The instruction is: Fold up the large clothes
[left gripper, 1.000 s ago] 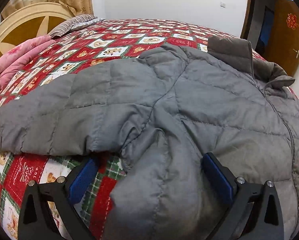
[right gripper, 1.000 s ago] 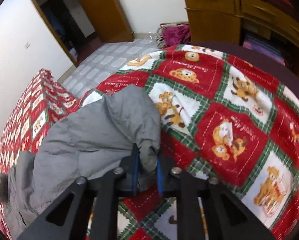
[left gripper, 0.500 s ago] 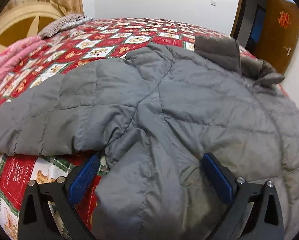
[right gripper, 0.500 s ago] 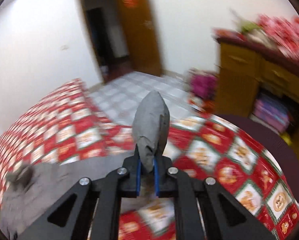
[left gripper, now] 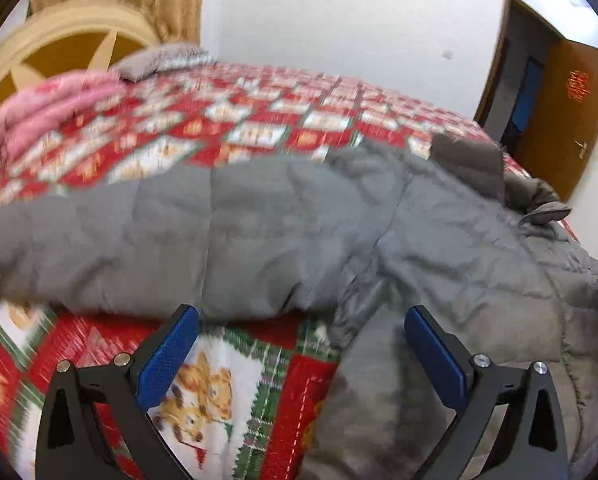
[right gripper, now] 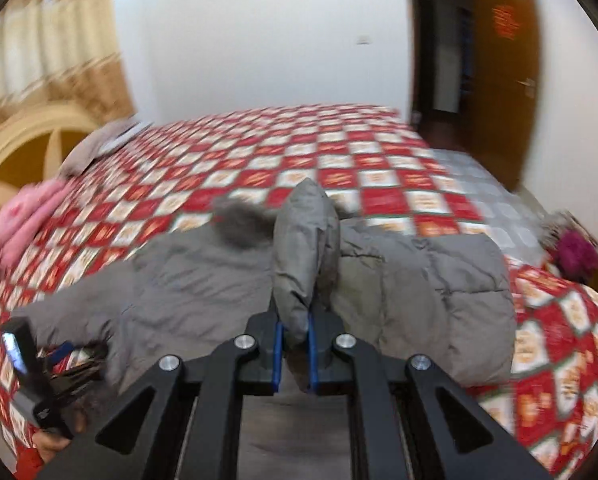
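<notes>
A grey quilted jacket (left gripper: 379,240) lies spread on the bed, its left sleeve (left gripper: 119,248) stretched out to the left and its dark collar (left gripper: 467,160) at the far side. My left gripper (left gripper: 299,344) is open, low over the quilt just under the sleeve's armpit, holding nothing. My right gripper (right gripper: 295,344) is shut on the cuff of the jacket's right sleeve (right gripper: 303,248) and holds it raised over the jacket body (right gripper: 187,280). The left gripper (right gripper: 55,364) shows at the lower left of the right wrist view.
The bed has a red, white and green teddy-bear quilt (left gripper: 219,384). A pink blanket (left gripper: 47,112) and a grey pillow (left gripper: 159,60) lie by the headboard (left gripper: 59,52). A wooden door (right gripper: 503,76) stands open at the far right.
My right gripper has swung the held sleeve up and over from the bed's far edge towards the jacket body. My left gripper has pulled back slightly, still open.
</notes>
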{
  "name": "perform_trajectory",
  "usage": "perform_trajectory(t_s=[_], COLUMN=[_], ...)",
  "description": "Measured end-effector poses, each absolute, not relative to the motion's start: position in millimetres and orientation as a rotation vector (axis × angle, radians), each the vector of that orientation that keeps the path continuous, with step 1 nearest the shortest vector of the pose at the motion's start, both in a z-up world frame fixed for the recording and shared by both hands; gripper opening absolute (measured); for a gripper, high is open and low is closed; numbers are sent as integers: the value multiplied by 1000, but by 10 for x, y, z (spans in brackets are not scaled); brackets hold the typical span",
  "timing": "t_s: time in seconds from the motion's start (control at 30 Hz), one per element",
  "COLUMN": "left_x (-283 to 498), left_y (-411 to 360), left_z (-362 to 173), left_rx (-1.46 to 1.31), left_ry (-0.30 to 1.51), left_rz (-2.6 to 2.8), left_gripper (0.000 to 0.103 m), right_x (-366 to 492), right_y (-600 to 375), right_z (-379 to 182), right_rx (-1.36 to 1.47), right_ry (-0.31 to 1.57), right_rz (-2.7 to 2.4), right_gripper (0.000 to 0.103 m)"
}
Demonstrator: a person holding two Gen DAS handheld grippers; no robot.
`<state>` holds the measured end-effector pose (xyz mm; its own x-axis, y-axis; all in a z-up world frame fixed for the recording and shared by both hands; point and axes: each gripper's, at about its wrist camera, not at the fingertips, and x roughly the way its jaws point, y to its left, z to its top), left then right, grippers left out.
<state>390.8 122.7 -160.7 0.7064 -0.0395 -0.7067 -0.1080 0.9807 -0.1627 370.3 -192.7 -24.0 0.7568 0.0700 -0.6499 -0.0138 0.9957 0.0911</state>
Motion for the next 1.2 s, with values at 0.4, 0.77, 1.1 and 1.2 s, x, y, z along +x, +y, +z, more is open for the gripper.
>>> perform_trajectory(t_s=[0.4,0.77,1.1,1.2], left_x=[3917,3933,4263,4481], left_y=[1241,1259,659,340], left_z=[-1697,-1675,-778,-892], left_rx=[-234,-243,-147,-140], left_ry=[769,795,752,811], left_rz=[-9,-18,2,-16], left_gripper=[102,102,102,102], right_x=[4091,3713,4230,4308], right_y=[-721,-1675,-3200,-3303], right_z=[-1040,-392,-761,-1094], right_rx=[93,400,309,315], right_ry=[858,624,728,790], right_rz=[209,414,-257,-284], right_gripper=[13,74,28,28])
